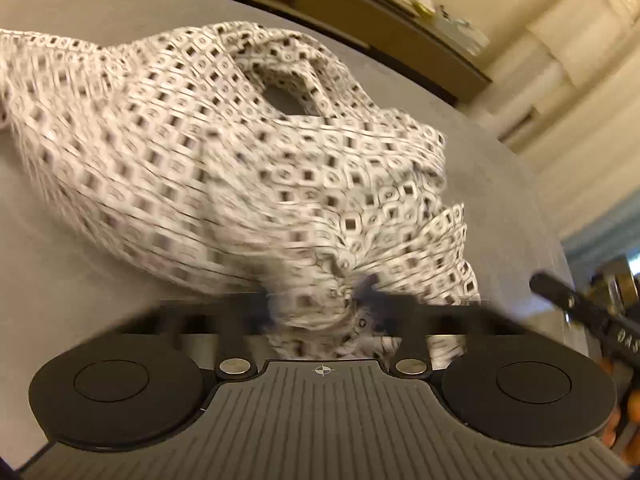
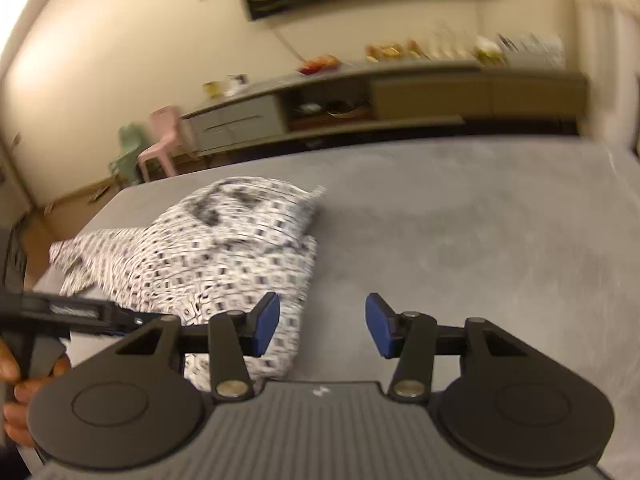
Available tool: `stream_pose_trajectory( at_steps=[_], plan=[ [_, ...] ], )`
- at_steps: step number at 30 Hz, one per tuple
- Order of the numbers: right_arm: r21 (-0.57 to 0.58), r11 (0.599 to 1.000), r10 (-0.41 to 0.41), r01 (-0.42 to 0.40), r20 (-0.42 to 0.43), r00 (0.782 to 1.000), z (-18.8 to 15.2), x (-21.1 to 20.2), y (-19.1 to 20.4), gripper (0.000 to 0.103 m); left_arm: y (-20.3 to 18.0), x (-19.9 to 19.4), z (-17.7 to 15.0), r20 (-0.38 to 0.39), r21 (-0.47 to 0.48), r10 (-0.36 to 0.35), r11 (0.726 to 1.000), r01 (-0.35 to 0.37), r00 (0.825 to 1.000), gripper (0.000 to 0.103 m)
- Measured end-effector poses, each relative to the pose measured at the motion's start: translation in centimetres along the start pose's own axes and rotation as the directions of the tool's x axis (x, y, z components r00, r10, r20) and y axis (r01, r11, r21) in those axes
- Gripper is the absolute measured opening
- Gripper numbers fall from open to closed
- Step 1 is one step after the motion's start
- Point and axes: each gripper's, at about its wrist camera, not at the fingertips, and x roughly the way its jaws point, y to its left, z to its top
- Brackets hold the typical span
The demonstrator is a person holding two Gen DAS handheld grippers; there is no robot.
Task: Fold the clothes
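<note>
Grey and faintly mottled, the worktop (image 2: 460, 220) is stretching away ahead of both claws, with a long low sideboard (image 2: 400, 96) standing against a cream wall (image 2: 100, 60) behind it and a pink chair (image 2: 160, 148) sitting beside a green one at its left end.

Right in front of the left claw (image 1: 320, 312), the patterned garment (image 1: 224, 168) is bunching up into its closed jaws, so this claw is gripping a gathered twist of the cloth. From that pinch the fabric is fanning out ahead of and to the left of the claw, lying rumpled on the worktop, with an opening gaping near its far side.

Seen from the right claw (image 2: 322, 326), the same garment (image 2: 208, 248) is lying ahead and to the left, its near edge passing behind the left blue pad (image 2: 267, 322). Nothing is sitting between the two pads; the jaws are standing apart over bare grey worktop, holding nothing.

The garment is showing white cloth printed all over with small dark squares and ringed shapes, heaped in soft folds rather than lying flat; motion blur is smearing parts of the print. At the left edge of the right wrist view, the other tool's black handle (image 2: 80, 314) is reaching in, with a person's fingers (image 2: 16, 400) curling around it.
</note>
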Motion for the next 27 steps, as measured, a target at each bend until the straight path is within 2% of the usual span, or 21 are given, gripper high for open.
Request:
stream_pose_trajectory(
  at_steps=[3,4,5,7,9,11,12,13,14,15,16,17,18,19,20,21,22,23,24,26,27],
  plan=[
    [0.098,0.994,0.037,-0.038,0.013,0.999,-0.5,-0.3,-1.6,0.048,-2.6,-4.5,2.1,0.127,0.107,-0.084,0.992,0.071,0.988,0.000],
    [0.128,0.990,0.057,-0.059,0.019,0.998,-0.6,-0.3,-2.1,0.048,-3.5,-6.9,2.8,0.166,0.142,-0.138,0.983,0.115,0.976,0.000],
    [0.158,0.984,0.079,-0.082,0.026,0.997,-0.7,-0.3,-2.6,0.048,-4.4,-10.1,3.3,0.214,0.189,-0.200,0.969,0.160,0.956,0.000],
    [0.197,0.972,0.124,-0.128,0.036,0.992,-0.9,-0.2,-3.2,0.049,-6.1,-16.9,4.1,0.309,0.298,-0.327,0.925,0.235,0.893,0.000],
    [0.212,0.964,0.153,-0.157,0.039,0.988,-1.1,-0.2,-3.4,0.049,-5.5,-23.8,4.5,0.414,0.380,-0.415,0.888,0.260,0.810,0.000],
    [0.194,0.967,0.163,-0.166,0.032,0.986,-1.3,-0.6,-3.2,0.049,-2.3,-28.5,4.9,0.542,0.375,-0.347,0.915,0.150,0.765,0.000],
    [0.180,0.969,0.165,-0.167,0.026,0.986,-1.4,-0.7,-2.9,0.049,0.3,-29.2,5.5,0.586,0.298,-0.240,0.952,0.069,0.774,0.000],
    [0.168,0.971,0.171,-0.172,0.017,0.985,-1.4,-0.5,-2.5,0.049,3.3,-29.1,6.2,0.609,0.189,-0.100,0.982,-0.021,0.787,0.000],
    [0.157,0.971,0.179,-0.178,0.006,0.984,-1.4,-0.4,-2.1,0.049,6.5,-28.2,6.6,0.588,0.088,0.023,0.992,-0.093,0.808,0.000],
    [0.141,0.972,0.189,-0.186,-0.008,0.982,-1.5,-0.1,-1.5,0.049,9.7,-26.8,6.8,0.541,-0.005,0.137,0.987,-0.160,0.830,0.000],
    [0.120,0.974,0.195,-0.191,-0.023,0.980,-1.7,0.1,-0.7,0.049,12.7,-25.3,6.7,0.477,-0.072,0.208,0.978,-0.198,0.854,0.006],
    [0.098,0.976,0.201,-0.197,-0.037,0.979,-1.8,0.2,0.1,0.050,15.2,-23.9,6.1,0.418,-0.121,0.234,0.972,-0.202,0.878,0.012],
    [0.071,0.977,0.204,-0.200,-0.055,0.977,-2.1,0.5,0.9,0.051,17.4,-22.8,5.1,0.370,-0.167,0.228,0.970,-0.177,0.900,0.019],
    [0.050,0.978,0.203,-0.200,-0.068,0.977,-2.2,0.6,1.7,0.052,19.1,-21.8,4.2,0.332,-0.212,0.210,0.967,-0.144,0.920,0.037],
    [0.030,0.979,0.202,-0.200,-0.079,0.976,-2.2,0.7,2.5,0.053,20.3,-21.2,3.4,0.310,-0.251,0.208,0.959,-0.131,0.928,0.046],
    [0.013,0.980,0.198,-0.198,-0.088,0.976,-2.3,0.8,3.2,0.053,21.4,-20.6,2.5,0.294,-0.288,0.213,0.949,-0.126,0.932,0.048],
    [0.001,0.981,0.195,-0.196,-0.095,0.976,-2.3,0.9,3.8,0.054,22.0,-20.2,1.9,0.282,-0.302,0.226,0.943,-0.137,0.932,0.057],
    [0.000,0.981,0.193,-0.194,-0.096,0.976,-2.2,0.9,4.3,0.055,22.3,-19.9,1.5,0.272,-0.306,0.243,0.939,-0.155,0.931,0.066],
    [0.001,0.981,0.192,-0.193,-0.095,0.977,-2.1,1.0,4.8,0.056,22.7,-19.6,1.1,0.262,-0.309,0.259,0.935,-0.173,0.930,0.069],
    [0.015,0.983,0.184,-0.184,-0.090,0.979,-1.5,1.7,5.4,0.063,23.0,-18.8,0.7,0.248,-0.310,0.298,0.926,-0.216,0.922,0.082],
    [0.016,0.985,0.172,-0.171,-0.087,0.981,-1.0,2.2,5.6,0.064,23.2,-18.4,0.5,0.241,-0.308,0.309,0.923,-0.230,0.920,0.084]
  ],
)
